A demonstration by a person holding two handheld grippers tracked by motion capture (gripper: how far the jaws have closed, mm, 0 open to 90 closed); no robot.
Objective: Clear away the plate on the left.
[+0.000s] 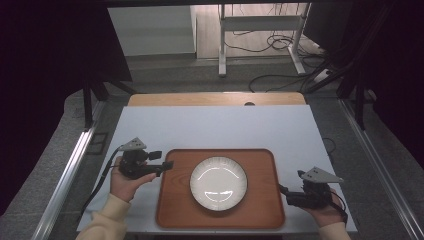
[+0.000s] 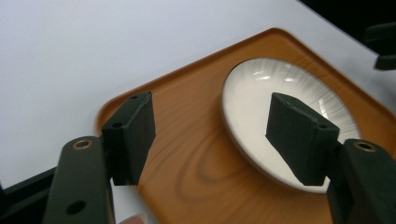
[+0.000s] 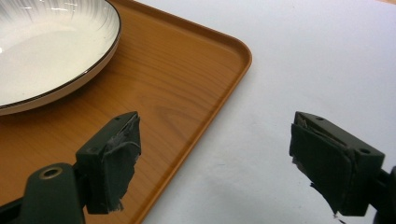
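A white plate (image 1: 218, 182) with a dark rim sits in the middle of a brown wooden tray (image 1: 175, 205) near the table's front edge. My left gripper (image 1: 162, 159) hovers at the tray's left edge, pointing right, open with nothing between its fingers. In the left gripper view the gripper (image 2: 212, 126) frames the tray (image 2: 187, 158) and the plate (image 2: 261, 93). My right gripper (image 1: 291, 182) rests just off the tray's right edge, open and empty. The right gripper view has the gripper (image 3: 219, 154) straddling the tray's rim (image 3: 210, 98), with the plate (image 3: 46, 42) at upper left.
The tray lies on a white table top (image 1: 215, 125) with a wooden strip (image 1: 215, 98) along the far edge. Beyond it are floor cables (image 1: 280, 42) and a white stand (image 1: 260, 25). Dark curtains flank both sides. The right gripper (image 2: 383, 44) shows far off in the left gripper view.
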